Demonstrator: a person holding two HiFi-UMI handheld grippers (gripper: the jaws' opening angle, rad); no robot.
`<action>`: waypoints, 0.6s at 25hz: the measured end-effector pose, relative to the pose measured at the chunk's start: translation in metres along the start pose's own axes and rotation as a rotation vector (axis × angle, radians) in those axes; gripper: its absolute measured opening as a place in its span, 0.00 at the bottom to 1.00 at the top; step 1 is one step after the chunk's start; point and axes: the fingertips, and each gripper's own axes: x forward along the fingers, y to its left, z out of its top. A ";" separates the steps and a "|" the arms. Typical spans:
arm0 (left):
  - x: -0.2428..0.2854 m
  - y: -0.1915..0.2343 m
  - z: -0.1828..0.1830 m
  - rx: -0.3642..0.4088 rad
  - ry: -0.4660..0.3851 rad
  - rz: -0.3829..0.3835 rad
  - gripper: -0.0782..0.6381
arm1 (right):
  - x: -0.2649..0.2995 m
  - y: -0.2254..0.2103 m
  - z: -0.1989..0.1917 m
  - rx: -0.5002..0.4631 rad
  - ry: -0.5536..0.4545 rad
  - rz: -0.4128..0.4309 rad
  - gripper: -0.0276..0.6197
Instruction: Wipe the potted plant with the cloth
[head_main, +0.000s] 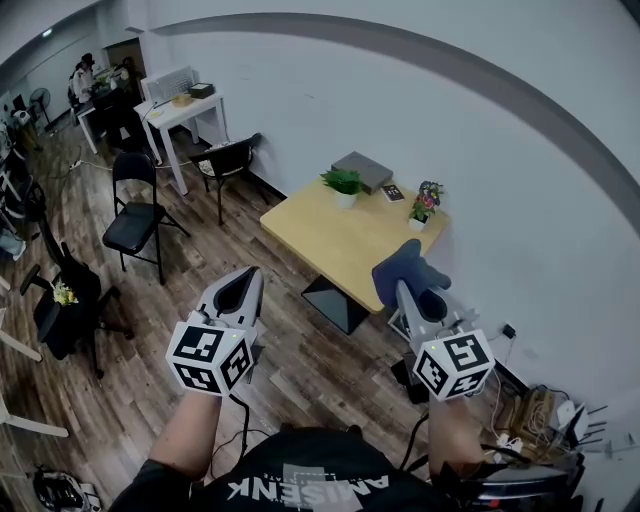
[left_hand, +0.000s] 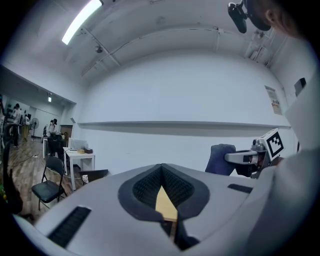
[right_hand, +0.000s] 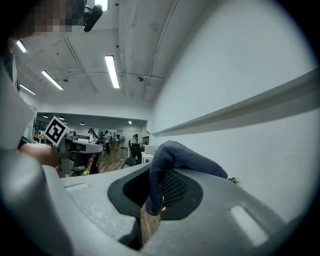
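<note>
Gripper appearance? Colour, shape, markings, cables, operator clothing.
The left gripper and right gripper are light grey, tapered plastic shells with dark textured pads. Each carries a white cube with black square markers. A black cable trails below the left one. The operator wears a black top with white print.

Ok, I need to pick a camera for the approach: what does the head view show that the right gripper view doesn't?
Head view only: the wooden table seen whole, with the green potted plant, a flowering pot and a grey box. Right gripper view only: its jaws clamped on the blue cloth, plus ceiling strip lights. Both: that cloth in the right gripper, the left gripper and, maybe, a sprig of the plant.
</note>
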 end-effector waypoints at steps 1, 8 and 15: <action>-0.002 0.005 0.000 0.001 -0.003 -0.006 0.11 | 0.003 0.005 0.000 -0.005 -0.001 -0.004 0.09; -0.004 0.031 -0.003 -0.003 -0.015 -0.038 0.11 | 0.018 0.030 0.003 -0.020 0.004 -0.026 0.09; 0.028 0.050 -0.011 -0.004 0.004 -0.043 0.11 | 0.064 0.016 -0.001 -0.023 0.020 0.007 0.09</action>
